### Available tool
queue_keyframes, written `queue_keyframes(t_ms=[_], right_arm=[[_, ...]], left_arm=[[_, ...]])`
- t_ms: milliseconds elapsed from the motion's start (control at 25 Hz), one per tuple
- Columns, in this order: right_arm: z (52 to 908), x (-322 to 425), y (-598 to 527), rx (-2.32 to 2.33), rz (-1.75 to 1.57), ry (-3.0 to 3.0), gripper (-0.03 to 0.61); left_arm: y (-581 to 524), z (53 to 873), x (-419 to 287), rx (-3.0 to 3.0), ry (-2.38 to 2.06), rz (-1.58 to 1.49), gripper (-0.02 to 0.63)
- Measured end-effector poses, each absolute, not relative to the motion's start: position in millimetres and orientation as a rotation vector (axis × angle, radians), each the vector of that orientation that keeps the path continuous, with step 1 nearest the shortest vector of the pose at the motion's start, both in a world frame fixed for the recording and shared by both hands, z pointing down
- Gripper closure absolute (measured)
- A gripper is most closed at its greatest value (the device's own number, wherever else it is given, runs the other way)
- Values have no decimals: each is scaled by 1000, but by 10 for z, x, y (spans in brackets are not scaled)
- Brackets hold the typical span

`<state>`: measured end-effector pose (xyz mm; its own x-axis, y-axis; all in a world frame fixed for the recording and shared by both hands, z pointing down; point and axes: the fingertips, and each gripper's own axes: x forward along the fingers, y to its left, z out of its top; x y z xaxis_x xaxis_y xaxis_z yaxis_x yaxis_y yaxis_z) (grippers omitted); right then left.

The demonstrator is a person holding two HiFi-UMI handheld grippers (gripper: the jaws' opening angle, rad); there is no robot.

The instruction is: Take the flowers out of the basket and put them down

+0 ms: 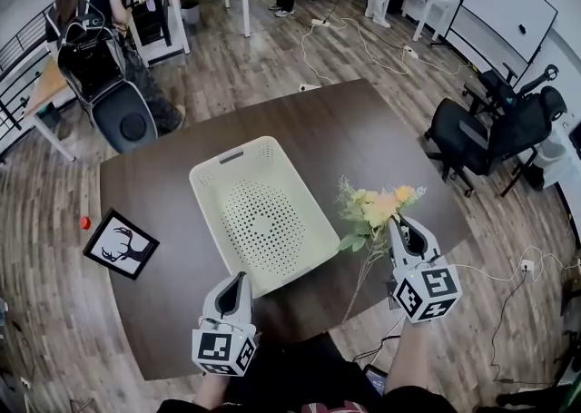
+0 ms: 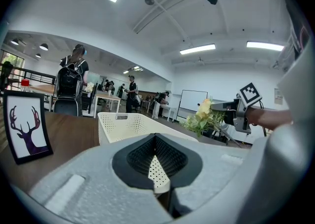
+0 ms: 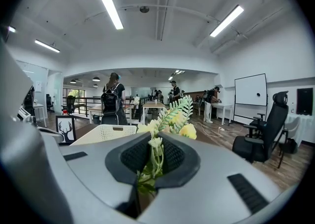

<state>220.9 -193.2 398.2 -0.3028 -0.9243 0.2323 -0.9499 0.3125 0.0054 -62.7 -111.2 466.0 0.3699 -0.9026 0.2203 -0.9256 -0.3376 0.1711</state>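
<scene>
Risk imo: the right gripper [image 1: 402,231] is clamped on the flowers [image 1: 377,211] high up, so the long stem trails toward the table's [image 1: 163,175] near edge and could slide off when put down. Blooms poke just fwd of its jaws, right of the basket [image 1: 201,186] and already out of it. The left gripper [image 1: 238,282] looks pinched on the basket's near rim, tho the view's tight.

The basket [image 1: 263,221] is cream, dotted with fine perforations; the flowers [image 1: 381,207] are yellow and peach among green leaves. The table [image 1: 318,130] is dark brown, and the black-framed picture [image 1: 120,244] shows a dark stag on white.
</scene>
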Motion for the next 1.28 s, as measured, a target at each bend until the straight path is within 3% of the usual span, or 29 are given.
queue_keyframes(t_ms=[1280], right_arm=[[4640, 2528, -1987, 1718, 294, -2293, 540]], left_arm=[[-1206, 4804, -563, 2331, -1645, 188, 611]])
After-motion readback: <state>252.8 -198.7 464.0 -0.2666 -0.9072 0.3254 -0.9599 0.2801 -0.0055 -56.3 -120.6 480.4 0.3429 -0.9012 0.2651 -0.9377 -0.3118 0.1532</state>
